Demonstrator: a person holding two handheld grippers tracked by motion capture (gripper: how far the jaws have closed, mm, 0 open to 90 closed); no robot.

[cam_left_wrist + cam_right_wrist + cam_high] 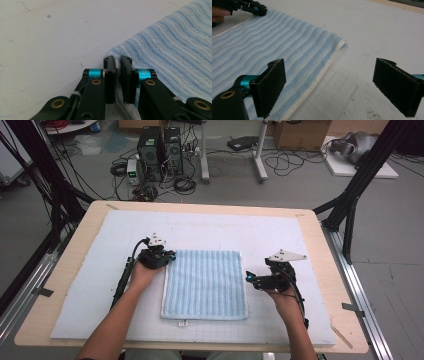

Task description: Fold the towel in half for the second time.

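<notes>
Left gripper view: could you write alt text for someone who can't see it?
The left gripper has its two black jaws closed on the corner of a light blue ribbed towel, a sliver of cloth showing between them. The towel spreads away to the right over a white mat. Teal fittings sit behind each jaw.

A light wooden table covered by a white mat stands on a grey floor. Beyond it sit two black computer towers amid tangled cables, cardboard boxes, and black frame struts.
</notes>
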